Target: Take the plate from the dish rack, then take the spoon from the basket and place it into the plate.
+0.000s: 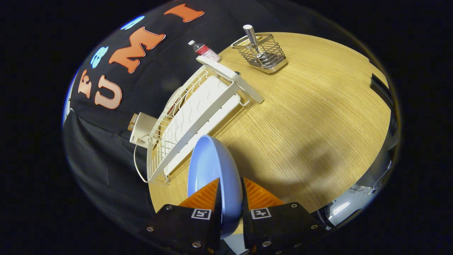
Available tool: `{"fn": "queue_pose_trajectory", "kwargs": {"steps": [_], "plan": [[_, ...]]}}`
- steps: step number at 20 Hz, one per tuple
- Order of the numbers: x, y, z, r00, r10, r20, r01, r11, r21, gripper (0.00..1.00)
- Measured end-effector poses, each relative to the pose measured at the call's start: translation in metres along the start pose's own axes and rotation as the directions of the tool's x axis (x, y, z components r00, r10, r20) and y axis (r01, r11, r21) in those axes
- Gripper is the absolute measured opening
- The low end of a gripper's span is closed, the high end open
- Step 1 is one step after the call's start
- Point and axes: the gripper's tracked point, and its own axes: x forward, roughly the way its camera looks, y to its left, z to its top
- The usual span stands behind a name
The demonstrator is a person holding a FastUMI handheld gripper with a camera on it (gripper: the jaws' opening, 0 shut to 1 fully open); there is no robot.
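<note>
Now I've got the gripper [230, 193] clamped on the plate [212, 166], edge-on between its fingers, above the wooden table [311, 117], beside the dish rack [191, 120].

Pale wood-grain table [318, 117] against a black cloth wall [106, 148].

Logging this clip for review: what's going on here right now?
The hand-held gripper is shut on a blue plate, held on edge between its fingers, just beside the white dish rack on the wooden table. The spoon stands untouched in the wire basket beyond the rack, so the plate step is underway and the spoon step is not yet begun.
</note>
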Motion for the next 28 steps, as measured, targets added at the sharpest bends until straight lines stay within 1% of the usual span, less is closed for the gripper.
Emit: {"fn": "queue_pose_trajectory", "kwargs": {"steps": [2, 5, 7, 9, 10, 11, 13, 14, 15, 16, 17, 18, 21, 24, 26, 27, 28], "plan": [[0.000, -0.004, -0.001, 1.000, -0.008, -0.009, 0.008, 1.000, -0.005, 0.29], [-0.007, -0.016, 0.007, 0.999, -0.041, 0.010, 0.041, 0.999, -0.029, 0.29], [-0.014, -0.019, 0.015, 0.999, -0.042, 0.024, 0.043, 0.998, -0.035, 0.37], [-0.022, -0.024, 0.030, 0.998, -0.046, 0.053, 0.049, 0.998, -0.050, 0.42], [-0.027, -0.027, 0.038, 0.996, -0.051, 0.074, 0.056, 0.996, -0.066, 0.48], [-0.033, -0.030, 0.048, 0.994, -0.055, 0.097, 0.063, 0.994, -0.087, 0.52], [-0.045, -0.034, 0.070, 0.987, -0.062, 0.151, 0.082, 0.989, -0.126, 0.66], [-0.051, -0.037, 0.083, 0.982, -0.067, 0.179, 0.093, 0.985, -0.147, 0.76], [-0.056, -0.039, 0.095, 0.975, -0.073, 0.210, 0.110, 0.980, -0.168, 0.81], [-0.061, -0.042, 0.109, 0.967, -0.081, 0.242, 0.129, 0.973, -0.191, 0.88], [-0.066, -0.047, 0.121, 0.959, -0.094, 0.268, 0.153, 0.965, -0.211, 0.91], [-0.071, -0.051, 0.134, 0.949, -0.104, 0.298, 0.178, 0.956, -0.234, 0.97], [-0.086, -0.057, 0.175, 0.902, -0.129, 0.412, 0.271, 0.912, -0.308, 0.98], [-0.090, -0.046, 0.208, 0.860, -0.098, 0.501, 0.335, 0.849, -0.409, 0.97], [-0.085, -0.036, 0.223, 0.849, -0.064, 0.524, 0.339, 0.828, -0.447, 0.96], [-0.080, -0.032, 0.228, 0.852, -0.049, 0.522, 0.330, 0.824, -0.461, 0.96], [-0.075, -0.029, 0.233, 0.853, -0.030, 0.522, 0.319, 0.821, -0.474, 0.93]]}}
